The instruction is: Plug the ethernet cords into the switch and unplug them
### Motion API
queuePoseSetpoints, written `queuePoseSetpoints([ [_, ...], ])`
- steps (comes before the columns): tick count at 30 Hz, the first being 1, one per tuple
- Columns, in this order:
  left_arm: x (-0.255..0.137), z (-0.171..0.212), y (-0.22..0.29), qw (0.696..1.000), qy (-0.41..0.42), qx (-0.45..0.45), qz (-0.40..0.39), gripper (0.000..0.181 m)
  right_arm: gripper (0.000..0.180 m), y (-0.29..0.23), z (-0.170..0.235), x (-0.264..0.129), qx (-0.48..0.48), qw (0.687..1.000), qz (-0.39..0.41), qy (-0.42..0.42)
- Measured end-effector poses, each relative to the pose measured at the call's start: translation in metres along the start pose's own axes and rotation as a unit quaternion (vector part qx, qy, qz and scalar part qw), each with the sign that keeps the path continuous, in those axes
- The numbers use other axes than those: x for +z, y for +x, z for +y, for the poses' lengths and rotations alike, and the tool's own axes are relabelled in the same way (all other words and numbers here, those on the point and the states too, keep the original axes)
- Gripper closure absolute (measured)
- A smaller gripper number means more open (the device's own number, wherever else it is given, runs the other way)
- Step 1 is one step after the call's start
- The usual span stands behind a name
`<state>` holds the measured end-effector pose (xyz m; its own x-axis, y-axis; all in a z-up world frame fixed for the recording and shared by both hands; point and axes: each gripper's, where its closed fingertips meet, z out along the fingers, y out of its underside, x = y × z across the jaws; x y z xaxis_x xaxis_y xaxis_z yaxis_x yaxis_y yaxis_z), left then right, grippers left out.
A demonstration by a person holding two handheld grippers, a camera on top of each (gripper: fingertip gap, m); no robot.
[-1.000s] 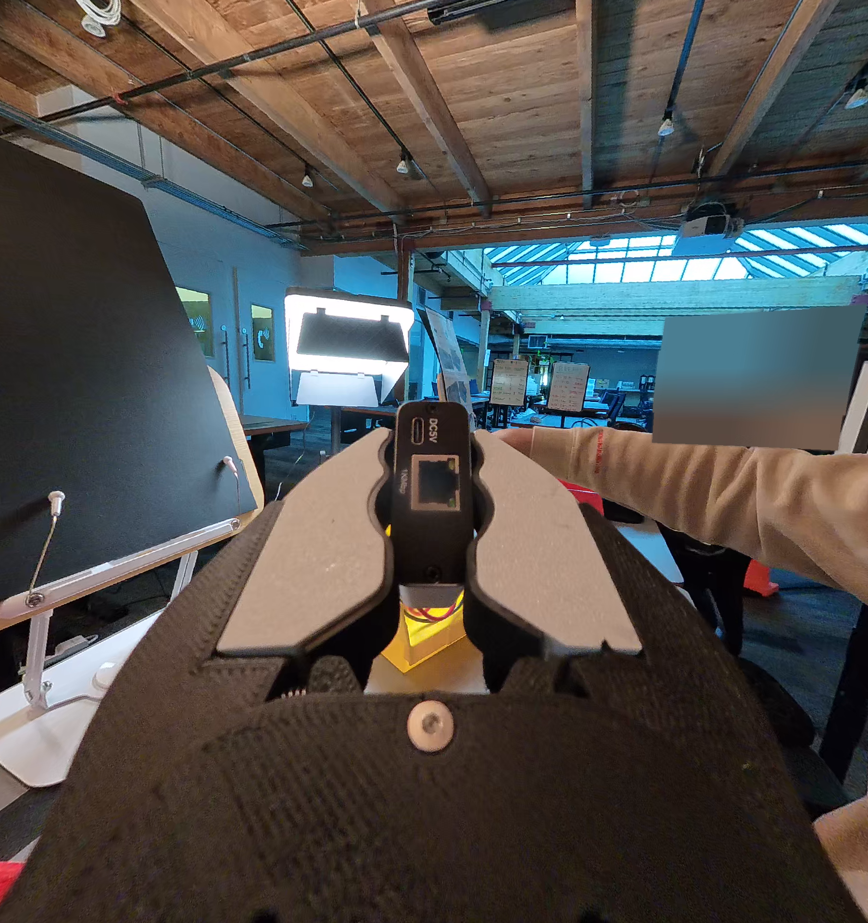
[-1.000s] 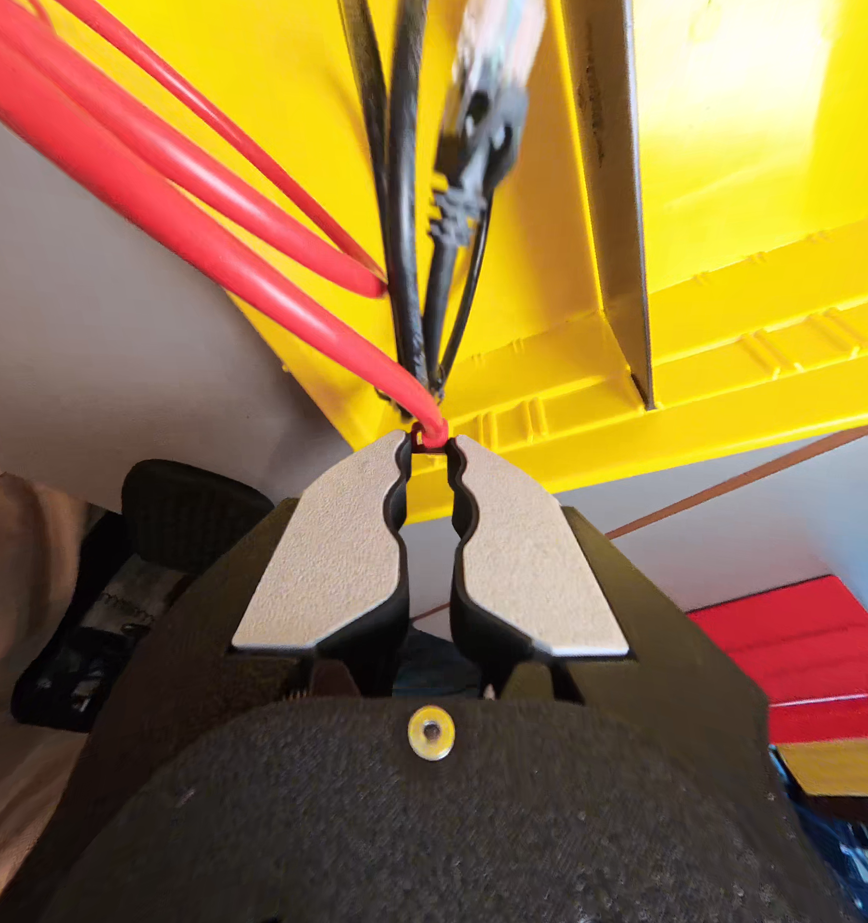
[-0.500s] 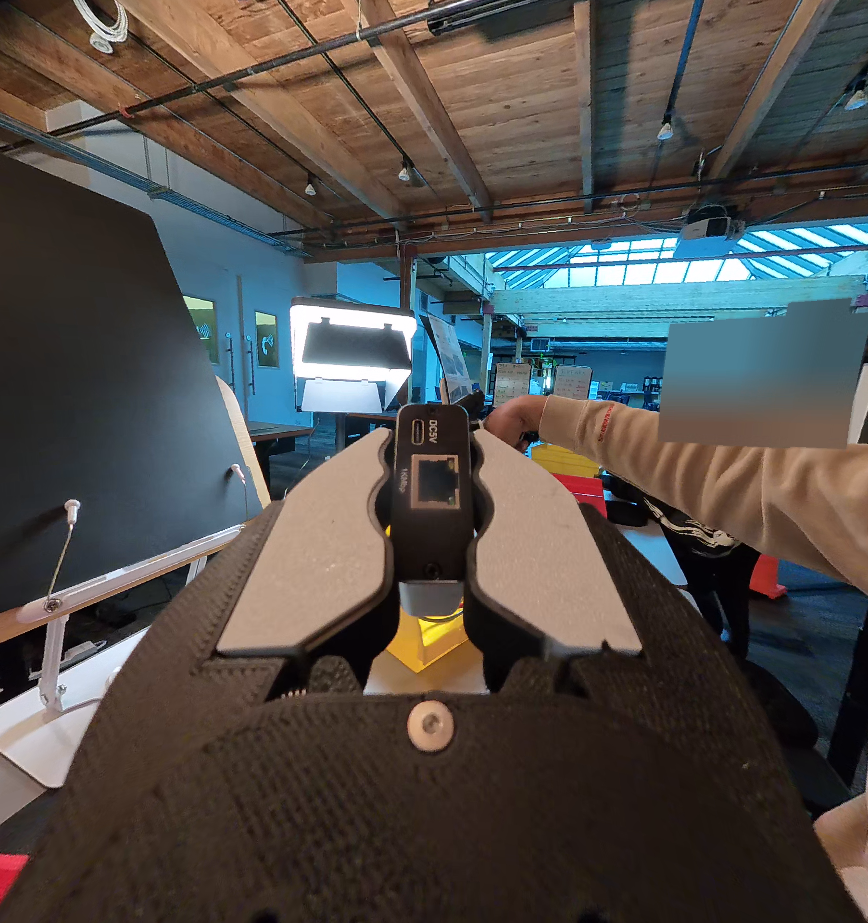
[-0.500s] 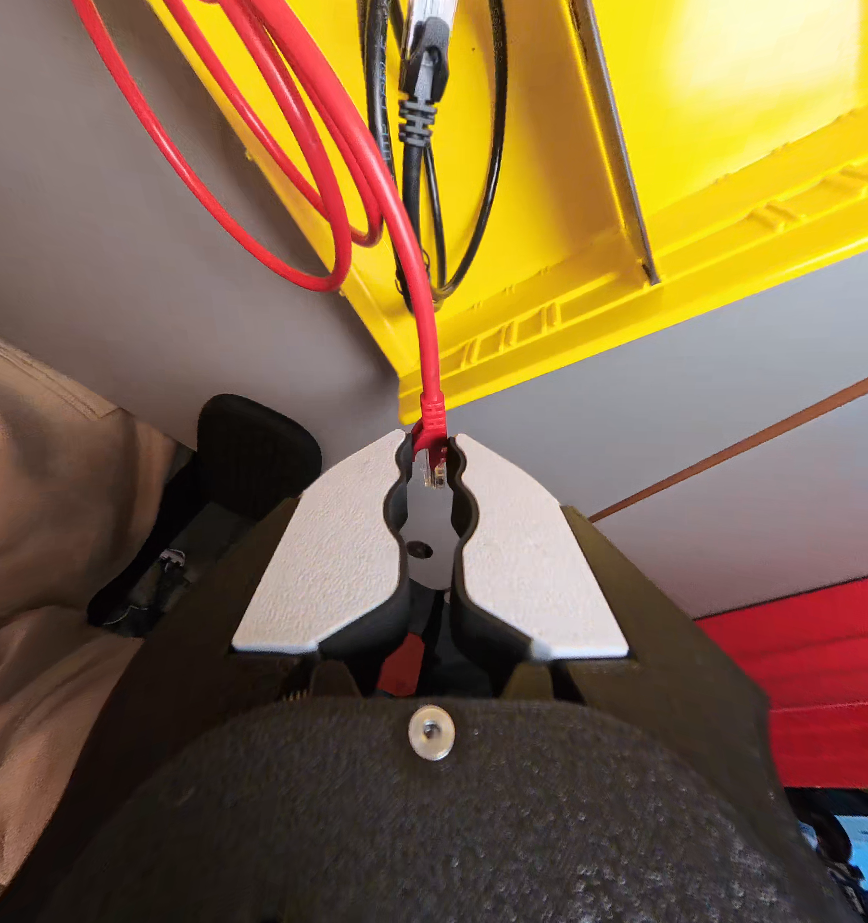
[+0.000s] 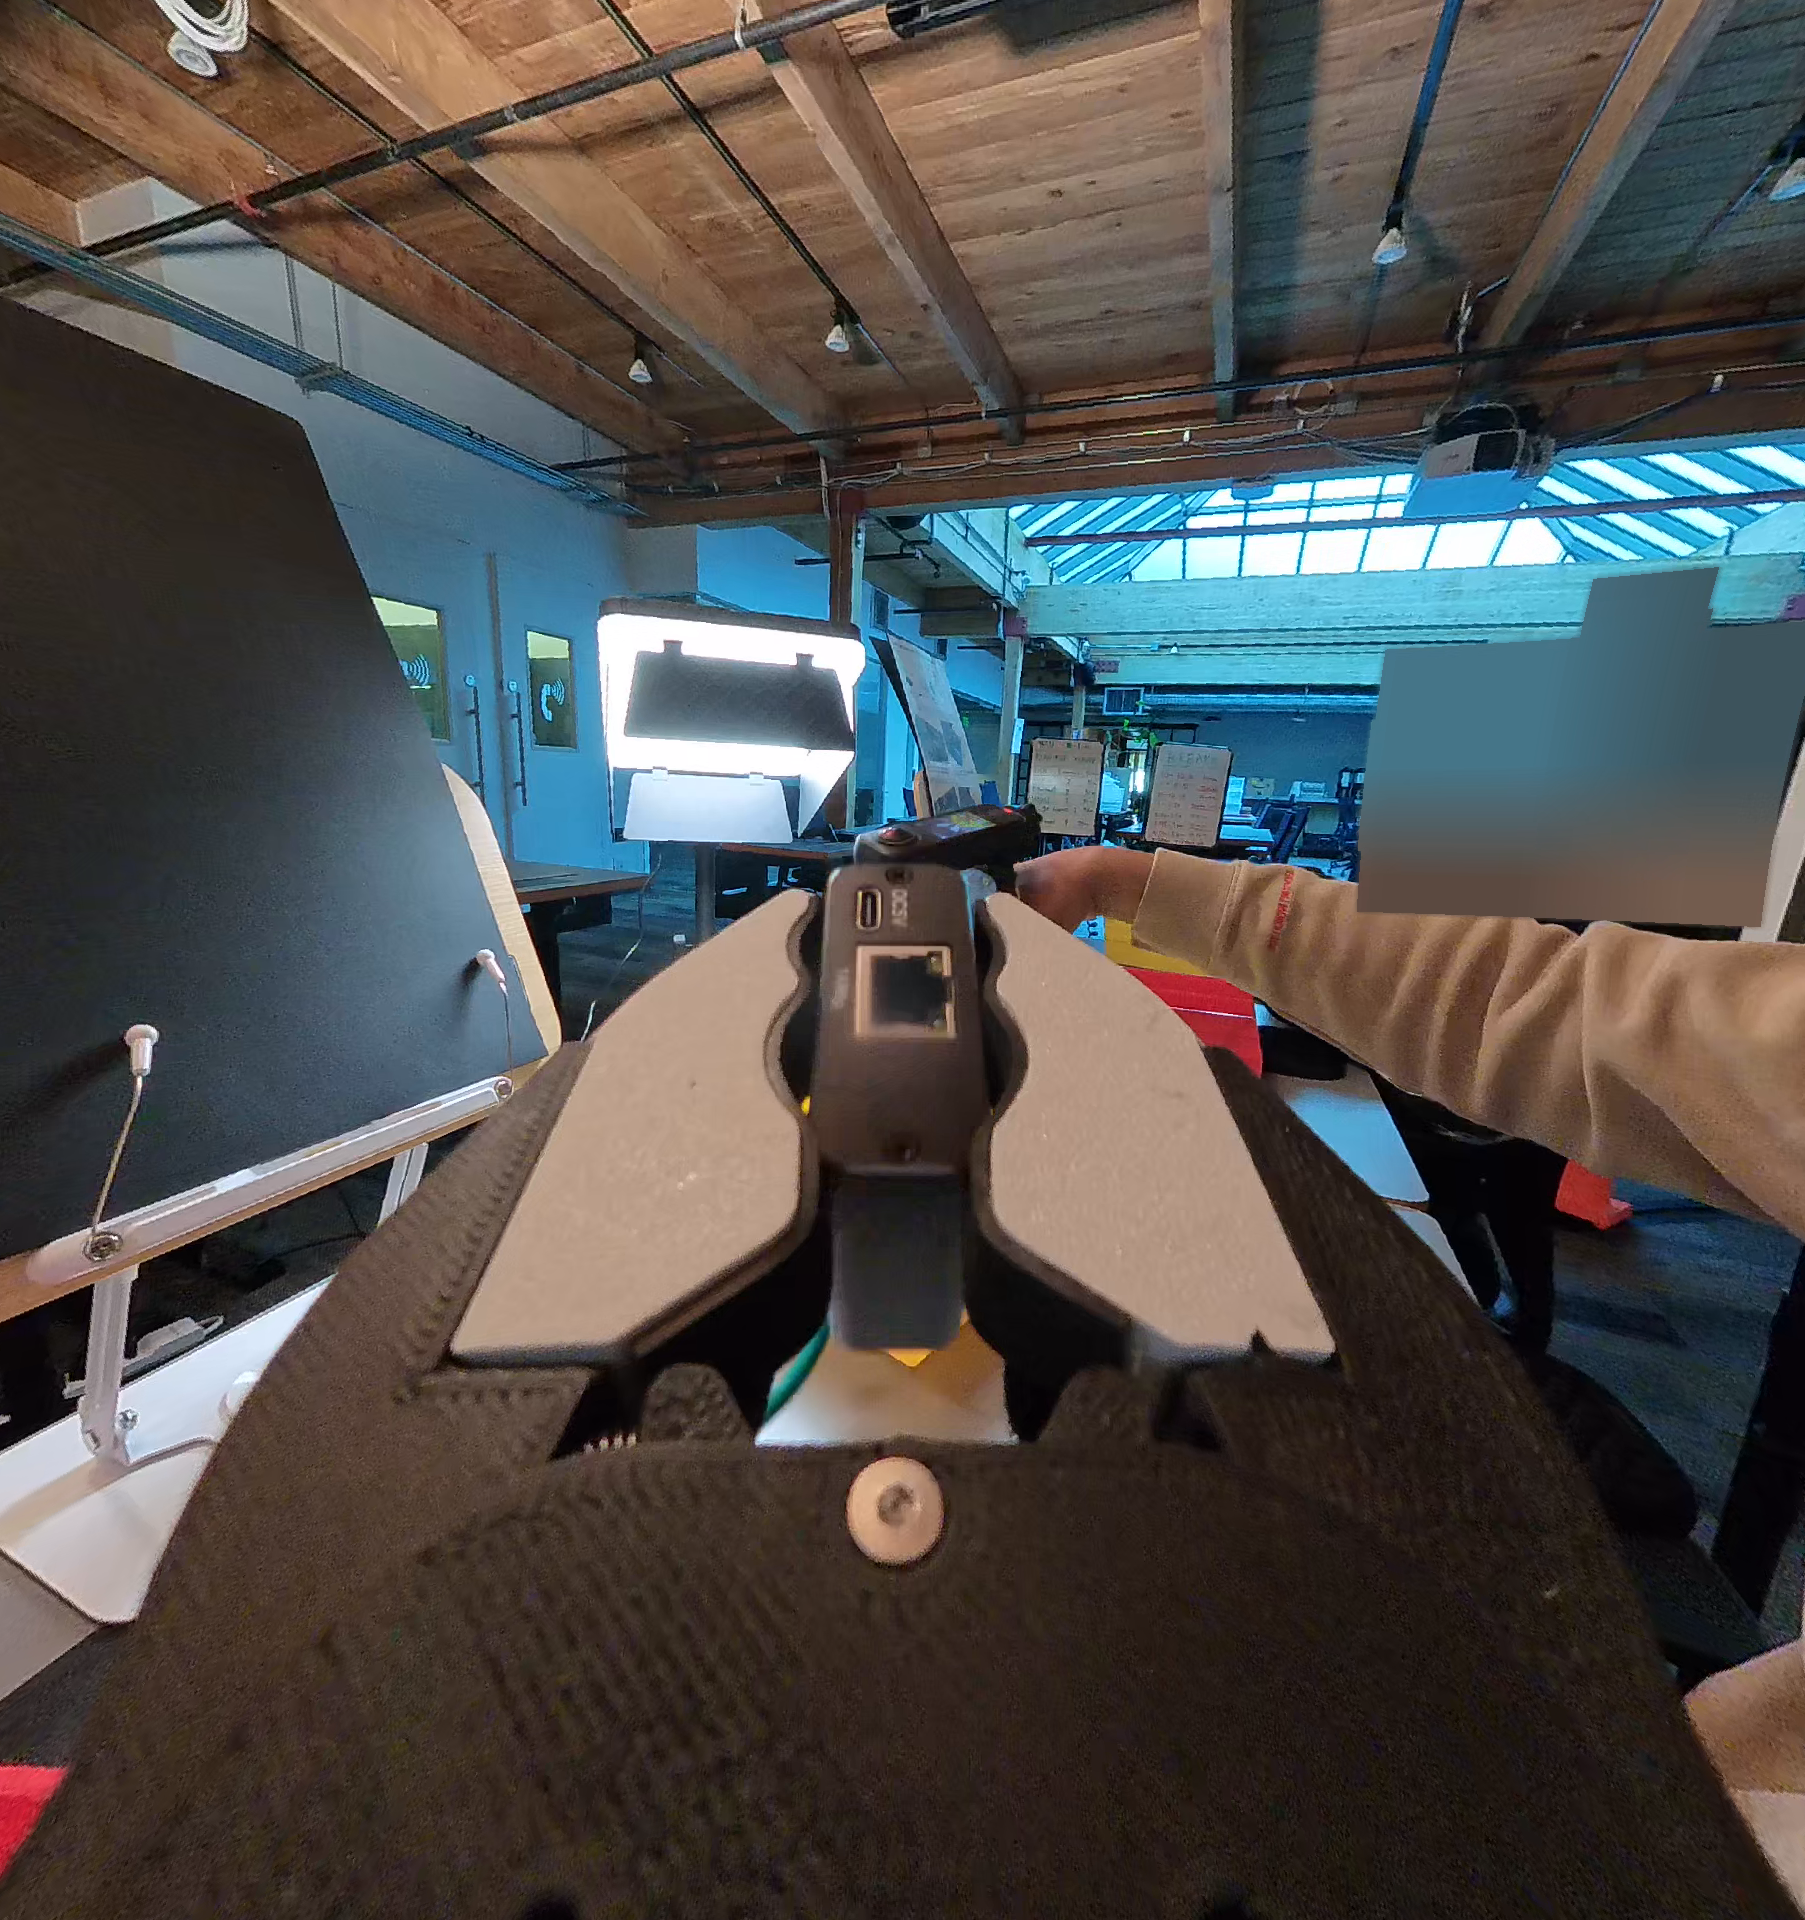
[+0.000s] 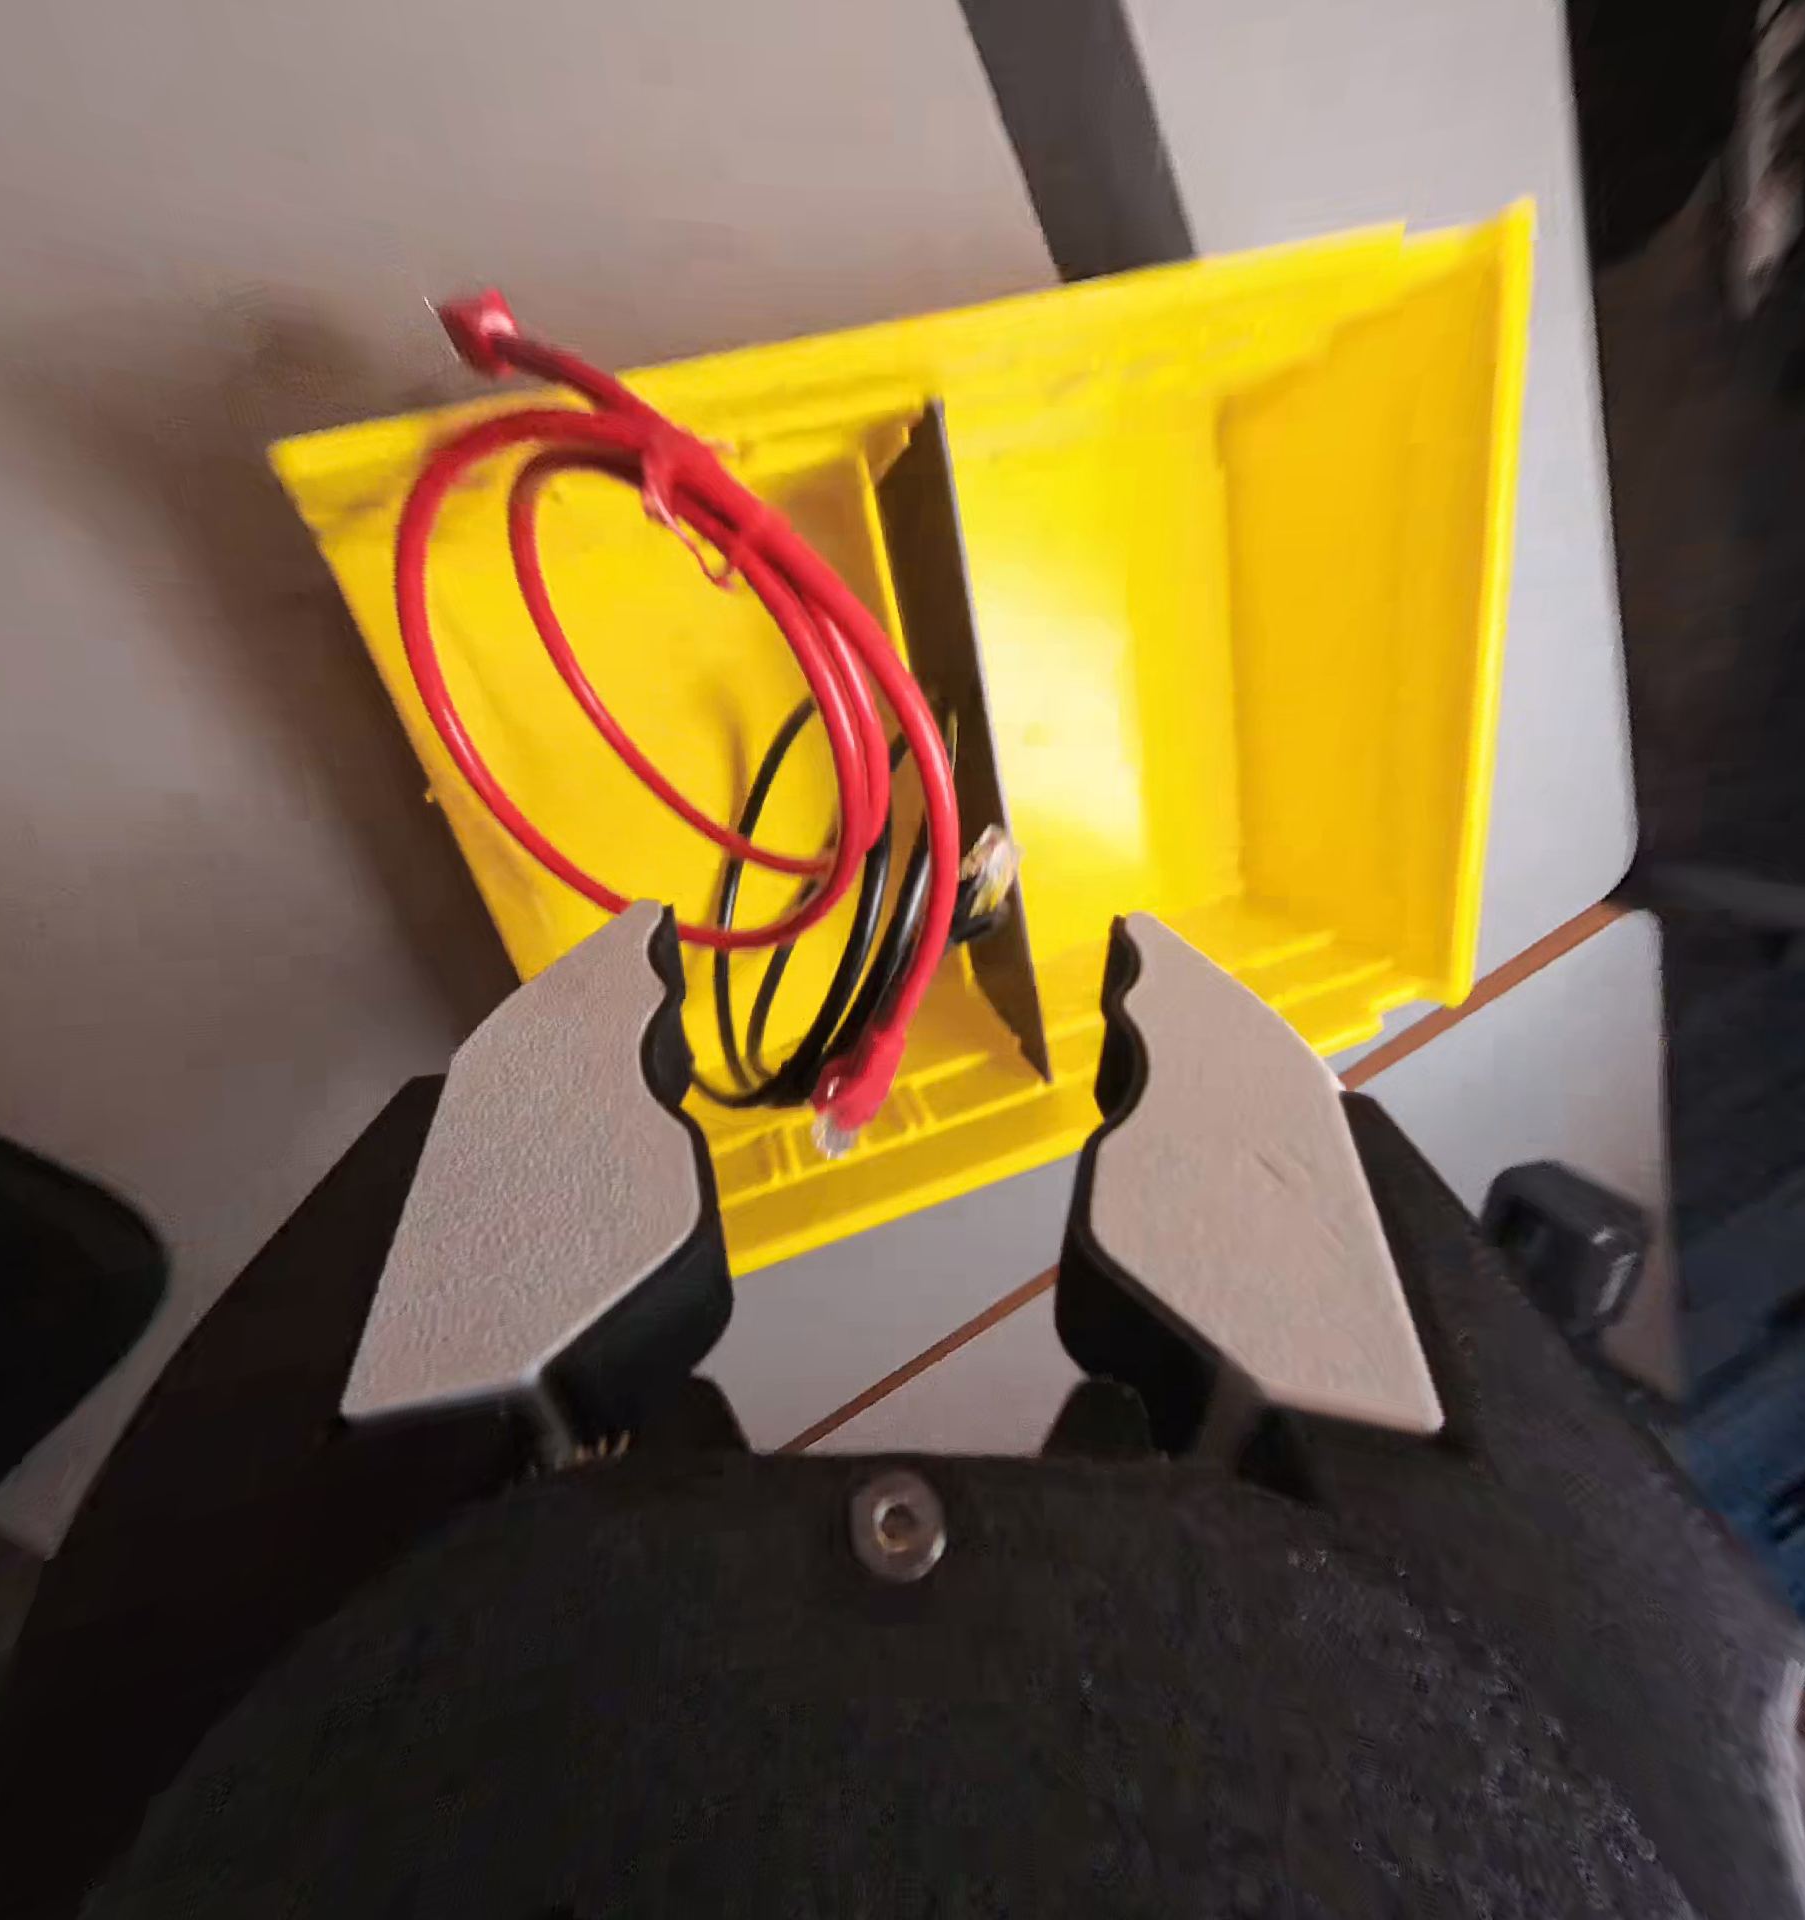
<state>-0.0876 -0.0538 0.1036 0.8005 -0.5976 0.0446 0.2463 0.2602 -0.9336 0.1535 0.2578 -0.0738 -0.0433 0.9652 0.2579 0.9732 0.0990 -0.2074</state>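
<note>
We clamp the switch [image 5: 898, 1049] port-outward in our left gripper [image 5: 896, 935], right gripper [image 6: 890, 971] spread above the red cord [image 6: 856, 1081].

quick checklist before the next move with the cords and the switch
1. Switch held firm in left gripper: ok, fingers clamp both its sides.
2. Ethernet port on the switch free: ok, nothing plugged in.
3. Right gripper ready to pick: ok, jaws wide open and holding nothing.
4. Red cord reachable: ok, coiled in the left compartment of the yellow bin, one plug near the front wall.
5. Black cord clear of the red one: not ok, the loops overlap.
6. Plug latch facing the right way: cannot tell, too blurred.
</note>
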Motion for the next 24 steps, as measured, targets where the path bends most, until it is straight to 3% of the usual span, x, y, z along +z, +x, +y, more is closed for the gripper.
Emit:
queuePoseSetpoints([
  [3, 0.001, 0.001, 0.000, 1.000, -0.003, 0.001, 0.001, 0.155, 0.105, -0.009, -0.034, 0.005, -0.096, 0.993, 0.058, 0.034],
  [6, 0.000, 0.000, 0.002, 1.000, -0.001, -0.001, 0.003, 0.155, 0.109, -0.015, -0.047, 0.028, -0.190, 0.974, 0.119, 0.003],
  [9, -0.001, -0.003, 0.004, 1.000, 0.003, -0.004, 0.008, 0.155, 0.157, -0.017, -0.053, 0.047, -0.246, 0.956, 0.155, -0.025],
  [10, -0.002, -0.005, 0.003, 1.000, 0.006, -0.004, 0.005, 0.154, 0.158, -0.019, -0.052, 0.045, -0.250, 0.956, 0.149, -0.032],
  [15, -0.003, -0.007, 0.004, 1.000, 0.006, -0.002, 0.008, 0.155, 0.163, -0.007, -0.052, -0.018, -0.136, 0.985, 0.097, 0.029],
  [18, -0.001, -0.006, 0.005, 1.000, 0.005, -0.003, 0.009, 0.154, 0.163, -0.006, -0.026, -0.045, -0.080, 0.995, 0.053, -0.003],
  [22, 0.003, -0.003, 0.011, 1.000, -0.001, 0.004, 0.013, 0.154, 0.163, -0.036, 0.004, -0.026, -0.038, 0.997, -0.054, -0.050],
  [24, 0.004, -0.003, 0.014, 1.000, -0.003, 0.008, 0.016, 0.154, 0.163, -0.029, 0.015, -0.002, -0.035, 0.995, -0.033, -0.084],
])
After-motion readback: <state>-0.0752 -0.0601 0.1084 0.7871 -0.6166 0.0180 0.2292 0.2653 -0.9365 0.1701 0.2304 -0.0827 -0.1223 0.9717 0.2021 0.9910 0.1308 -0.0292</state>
